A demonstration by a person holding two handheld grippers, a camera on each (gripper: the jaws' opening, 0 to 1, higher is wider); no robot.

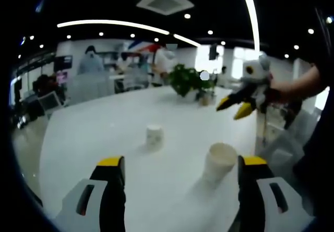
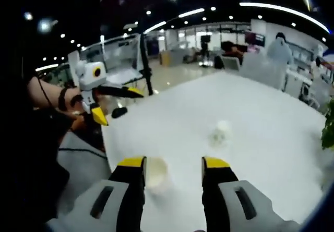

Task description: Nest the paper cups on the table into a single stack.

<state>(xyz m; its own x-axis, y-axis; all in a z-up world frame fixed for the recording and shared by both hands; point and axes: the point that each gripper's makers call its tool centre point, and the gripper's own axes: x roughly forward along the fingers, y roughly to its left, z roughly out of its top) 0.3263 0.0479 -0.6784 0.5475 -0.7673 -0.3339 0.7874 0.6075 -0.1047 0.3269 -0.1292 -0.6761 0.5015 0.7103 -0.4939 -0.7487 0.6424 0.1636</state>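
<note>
Two white paper cups stand apart on the white table [image 1: 99, 122]. The nearer cup [image 1: 220, 160] is upright with its mouth open, just left of my left gripper's right jaw. The smaller-looking far cup [image 1: 154, 136] sits mid-table. My left gripper [image 1: 182, 164] is open and holds nothing. My right gripper [image 1: 232, 109], held by a hand, hovers above the table's right side. In the right gripper view, my right gripper [image 2: 173, 164] is open, and a cup [image 2: 156, 174] shows blurred beside its left jaw, not gripped. The other cup [image 2: 222, 130] lies further out, and the left gripper [image 2: 119, 107] is at the left.
A green potted plant [image 1: 190, 81] stands at the table's far edge. The table edge [image 2: 107, 138] runs close to the person's arm. Several people and office desks are in the background beyond the table.
</note>
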